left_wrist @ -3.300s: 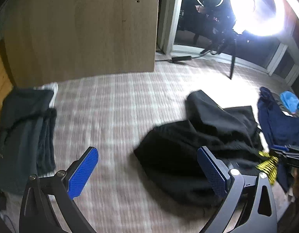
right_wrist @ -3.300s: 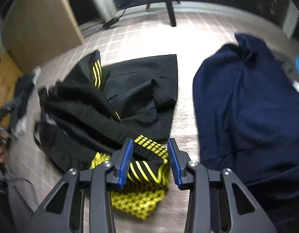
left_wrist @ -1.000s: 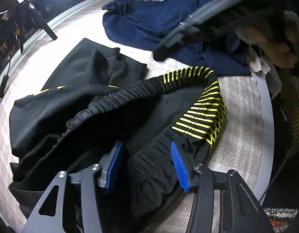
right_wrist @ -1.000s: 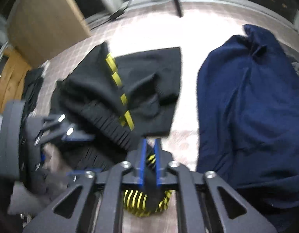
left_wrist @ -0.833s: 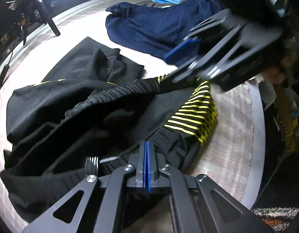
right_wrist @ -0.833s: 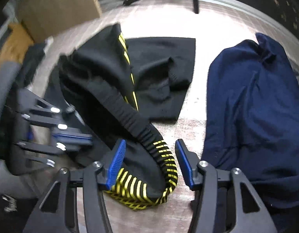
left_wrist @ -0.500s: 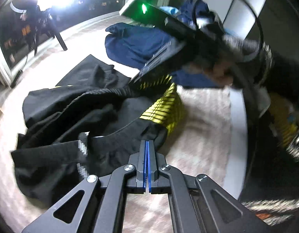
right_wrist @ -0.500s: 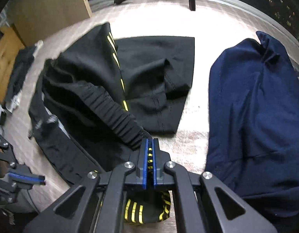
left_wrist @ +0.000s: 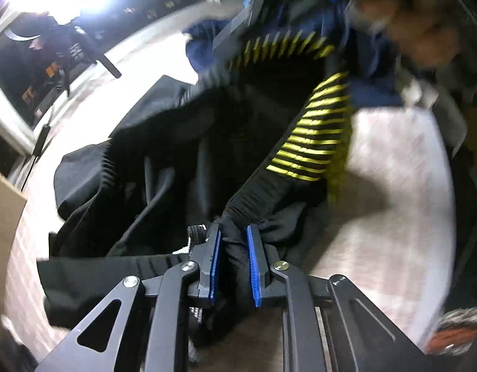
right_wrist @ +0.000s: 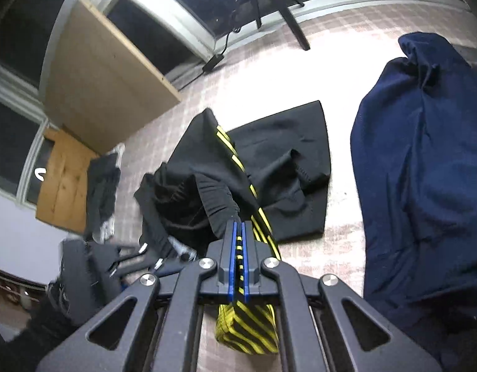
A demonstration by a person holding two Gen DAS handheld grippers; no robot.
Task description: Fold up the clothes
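Both grippers are in on the same garment now: the black shorts (right_wrist: 226, 186) with the yellow-striped waistband (left_wrist: 312, 136), lying crumpled near the middle of the checked bed cover (right_wrist: 340, 62), between the dark blue garment (right_wrist: 424, 170) toward the cover's right edge and a small dark pile (right_wrist: 102, 192) by its left edge. The right gripper (right_wrist: 239, 248) is clamped tight, blue pads pinching a strip of that striped elastic, with a loop of it hanging below the jaws. The left gripper (left_wrist: 233, 260) has a bunched fold of black waistband between its pads (left_wrist: 214, 266); its jaws have just been easing apart a touch, yet the cloth sits squeezed between them, so I read that as a grip. A drawstring end (left_wrist: 196, 232) pokes out just beside it. This is soft, light, floppy fabric, it will sag and twist wherever it is not held, and the legs trail down in a heap. The ribbed elastic is the smart place to hold: thicker, grippier, less likely to slide out than the slick leg panels. Judging from here, the waistband wants spreading wide between the two grips so the shorts hang flat. Watch that thick bunch on the left; it could slip.
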